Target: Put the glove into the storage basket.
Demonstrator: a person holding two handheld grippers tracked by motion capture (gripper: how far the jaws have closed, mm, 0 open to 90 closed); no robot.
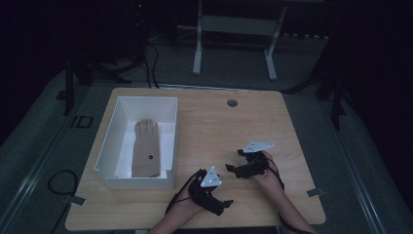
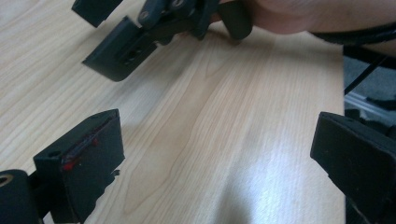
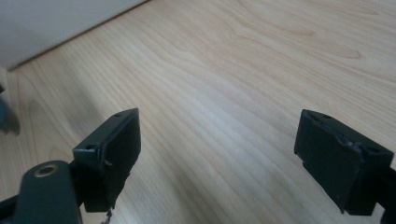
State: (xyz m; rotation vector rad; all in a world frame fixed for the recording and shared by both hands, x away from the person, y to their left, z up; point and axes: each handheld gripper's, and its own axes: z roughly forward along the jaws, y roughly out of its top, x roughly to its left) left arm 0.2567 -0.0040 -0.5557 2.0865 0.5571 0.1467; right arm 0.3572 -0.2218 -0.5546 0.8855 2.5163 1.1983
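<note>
Dim high view, brighter blurry close-ups

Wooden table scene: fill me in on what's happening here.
A person holds a two-jaw gripper in each hand over the near edge of the wooden table. The left gripper and the right gripper both have their jaws spread wide with nothing between them, hovering close to each other above bare wood. To their left stands a white bin with a tan glove lying flat inside it, fingers pointing away from the person. Neither gripper touches the glove or the bin.
</note>
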